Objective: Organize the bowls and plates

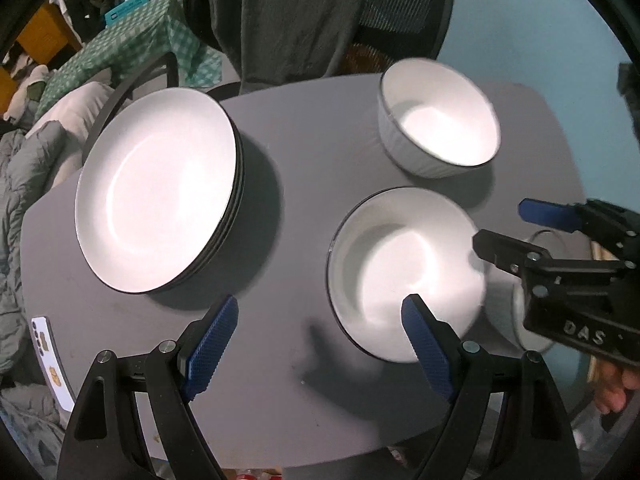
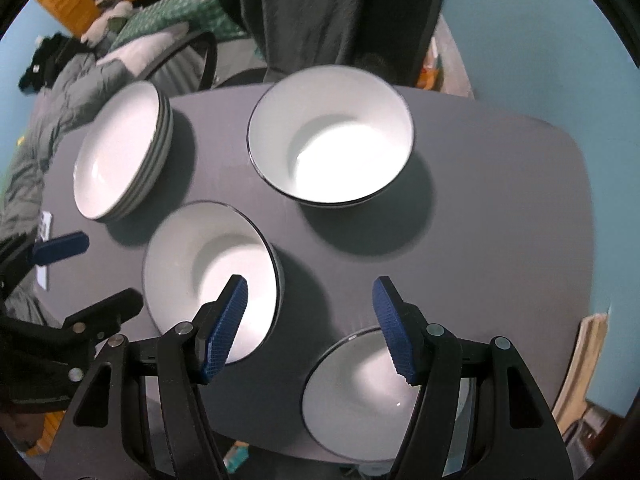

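A stack of white, dark-rimmed plates (image 1: 156,192) (image 2: 120,152) sits at the left of the grey table (image 1: 304,152). Three white bowls stand apart: a far one (image 1: 440,120) (image 2: 332,136), a middle one (image 1: 400,272) (image 2: 208,264) and a near one (image 2: 360,396), which the left wrist view shows mostly hidden (image 1: 508,292). My left gripper (image 1: 322,344) (image 2: 92,272) hangs open and empty above bare table, with its right finger in front of the middle bowl's near rim. My right gripper (image 2: 310,320) (image 1: 508,228) is open and empty between the middle and near bowls.
A chair draped with a dark garment (image 1: 288,12) stands behind the table's far edge. A white card (image 1: 48,360) lies at the table's left edge. Padded jackets (image 1: 16,184) and a green checked cloth (image 1: 132,48) lie beyond on the left. A hand (image 1: 612,388) holds the right gripper.
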`<state>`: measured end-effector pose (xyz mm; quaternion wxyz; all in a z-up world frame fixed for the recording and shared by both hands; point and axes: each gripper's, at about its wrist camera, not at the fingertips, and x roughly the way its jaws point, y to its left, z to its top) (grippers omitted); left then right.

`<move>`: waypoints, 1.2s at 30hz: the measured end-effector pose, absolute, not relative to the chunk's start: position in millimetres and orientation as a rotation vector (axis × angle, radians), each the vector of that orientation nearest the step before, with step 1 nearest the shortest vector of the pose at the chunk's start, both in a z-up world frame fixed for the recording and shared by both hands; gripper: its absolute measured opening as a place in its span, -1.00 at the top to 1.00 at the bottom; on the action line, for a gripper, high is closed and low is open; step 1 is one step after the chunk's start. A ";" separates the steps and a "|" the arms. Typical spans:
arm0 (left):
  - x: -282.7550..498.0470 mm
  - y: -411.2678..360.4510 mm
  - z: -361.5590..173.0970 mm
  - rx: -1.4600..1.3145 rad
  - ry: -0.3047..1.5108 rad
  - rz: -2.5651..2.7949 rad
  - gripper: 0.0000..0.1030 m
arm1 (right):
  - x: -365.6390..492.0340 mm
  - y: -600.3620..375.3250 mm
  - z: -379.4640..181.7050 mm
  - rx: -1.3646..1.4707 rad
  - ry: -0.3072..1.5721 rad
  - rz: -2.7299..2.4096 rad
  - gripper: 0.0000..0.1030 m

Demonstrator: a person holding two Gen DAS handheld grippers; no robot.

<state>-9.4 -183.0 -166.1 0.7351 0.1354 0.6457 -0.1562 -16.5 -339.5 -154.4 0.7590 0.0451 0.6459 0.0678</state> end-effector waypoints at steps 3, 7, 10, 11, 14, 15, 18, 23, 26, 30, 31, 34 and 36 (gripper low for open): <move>-8.0 -185.0 -177.2 0.326 1.435 -0.336 -0.65 | -13.5 -334.5 -162.2 0.056 1.423 0.162 -0.26; -6.9 -185.4 -189.1 0.334 1.455 -0.328 -0.65 | -9.7 -330.0 -171.5 0.028 1.440 0.188 -0.26; -4.9 -184.3 -194.1 0.309 1.472 -0.324 -0.65 | -7.5 -327.5 -175.7 0.016 1.456 0.207 -0.25; -3.8 -184.8 -194.9 0.305 1.476 -0.322 -0.65 | -7.3 -326.5 -176.6 0.020 1.458 0.219 -0.24; -1.4 -186.3 -200.7 0.307 1.484 -0.311 -0.65 | -3.7 -325.4 -180.8 0.024 1.469 0.228 -0.14; -1.3 -186.0 -202.8 0.306 1.489 -0.308 -0.65 | -2.7 -325.1 -182.4 0.022 1.475 0.228 -0.09; -0.9 -185.9 -205.8 0.307 1.496 -0.305 -0.51 | 0.6 -324.3 -186.2 0.025 1.486 0.235 0.05; 2.4 -182.1 -209.5 0.278 1.516 -0.287 -0.04 | 1.3 -325.2 -190.6 0.034 1.508 0.243 0.23; 9.0 -178.5 -212.3 0.237 1.544 -0.271 0.23 | 0.8 -323.4 -192.3 0.035 1.514 0.257 0.30; 13.9 -173.4 -211.7 0.168 1.564 -0.286 0.45 | -1.3 -320.3 -193.9 0.037 1.523 0.272 0.51; 14.4 -173.3 -211.4 0.164 1.565 -0.291 0.48 | -1.9 -320.2 -193.1 0.038 1.521 0.274 0.53; 16.4 -171.4 -210.1 0.153 1.568 -0.307 0.63 | -3.0 -321.6 -191.2 0.052 1.521 0.271 0.62; 16.8 -170.4 -209.0 0.146 1.570 -0.315 0.72 | -2.6 -323.3 -190.4 0.061 1.521 0.263 0.68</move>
